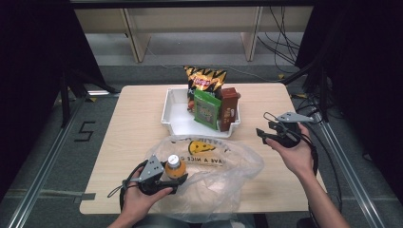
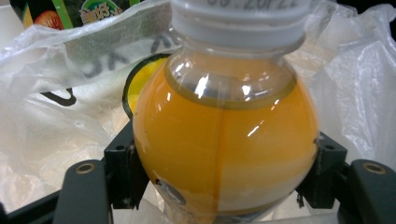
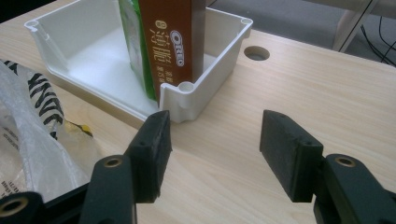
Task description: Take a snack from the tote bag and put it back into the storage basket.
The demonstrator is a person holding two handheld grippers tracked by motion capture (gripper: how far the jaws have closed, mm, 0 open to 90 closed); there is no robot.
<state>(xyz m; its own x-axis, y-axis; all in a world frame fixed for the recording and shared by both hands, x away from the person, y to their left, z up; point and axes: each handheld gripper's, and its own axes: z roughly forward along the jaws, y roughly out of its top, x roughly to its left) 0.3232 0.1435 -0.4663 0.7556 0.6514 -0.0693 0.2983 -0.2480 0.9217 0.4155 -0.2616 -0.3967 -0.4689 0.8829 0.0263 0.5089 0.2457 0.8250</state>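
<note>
Orange juice fills most of your left gripper view: the small round bottle sits between the two black pads, which press its belly on both sides, so your left gripper is closed on the bottle and holds it upright at the near edge of the table, right at the mouth of the clear plastic bag. Your right gripper hovers with its jaws wide and nothing between them, well apart from the bottle, above bare wood just beside the white bin. By the look of it, the bagging has barely begun: the bottle is at the bag but not clearly inside, and the green packet, the brown box and the yellow chip bag stand in the bin untouched. On the bag you can read part of "HAVE A NICE" under a yellow smiley; the brown box reads "OREO" beside Chinese characters; the bottle's white cap carries a printed date code, cut off at the top.
</note>
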